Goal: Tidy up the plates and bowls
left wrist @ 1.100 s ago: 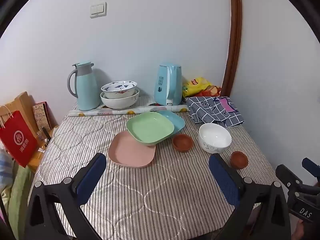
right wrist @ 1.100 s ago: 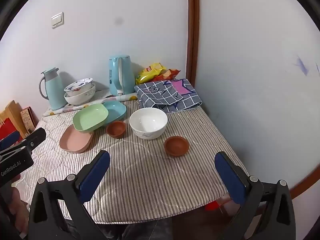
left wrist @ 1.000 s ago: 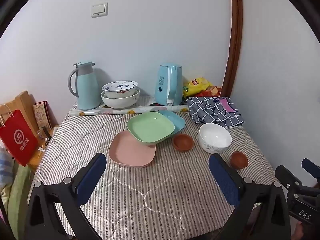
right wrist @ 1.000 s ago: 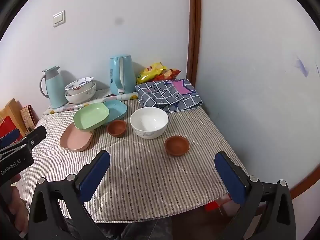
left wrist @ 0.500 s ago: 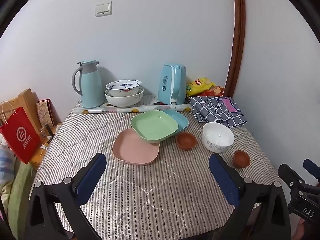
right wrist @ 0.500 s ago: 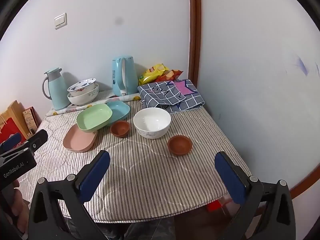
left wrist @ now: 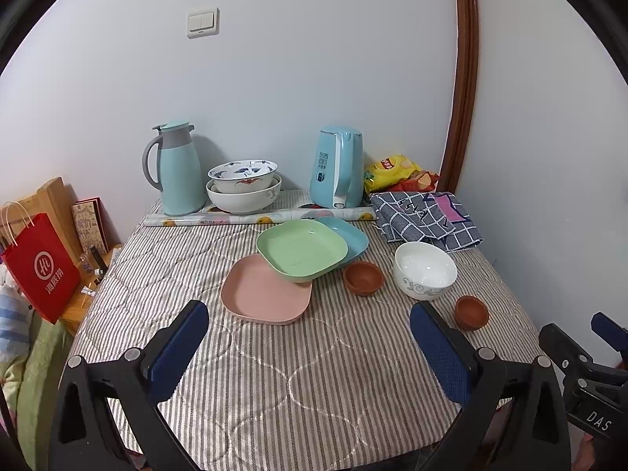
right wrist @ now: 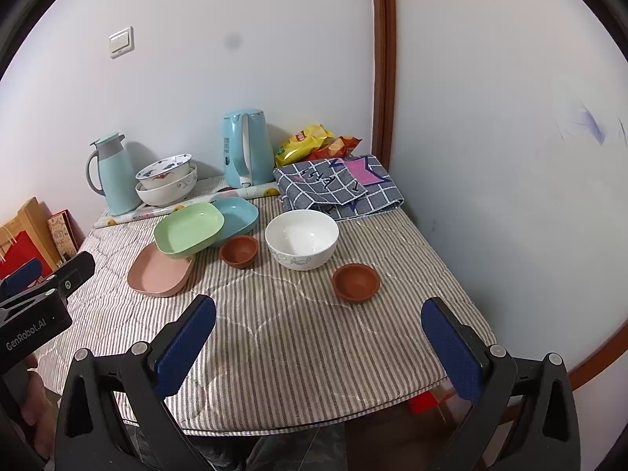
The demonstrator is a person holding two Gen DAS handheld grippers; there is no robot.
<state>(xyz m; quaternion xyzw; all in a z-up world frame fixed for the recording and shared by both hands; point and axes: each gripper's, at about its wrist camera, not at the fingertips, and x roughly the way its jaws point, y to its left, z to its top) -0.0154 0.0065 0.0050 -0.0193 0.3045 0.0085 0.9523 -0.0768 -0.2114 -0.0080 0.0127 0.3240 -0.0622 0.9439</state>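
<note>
Right wrist view: right hand-held gripper (right wrist: 318, 337) gapes wide, empty, like the left (left wrist: 308, 337). Brown bowl (right wrist: 355, 281) sits nearest on the worktop (right wrist: 314, 353); approach low, pinch its rim squarely.

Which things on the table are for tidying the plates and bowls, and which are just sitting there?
For the job: pink plate, green plate, blue plate, white bowl, two brown bowls.

Just sitting there: thermos, kettle, snack bags, checked cloth.
</note>
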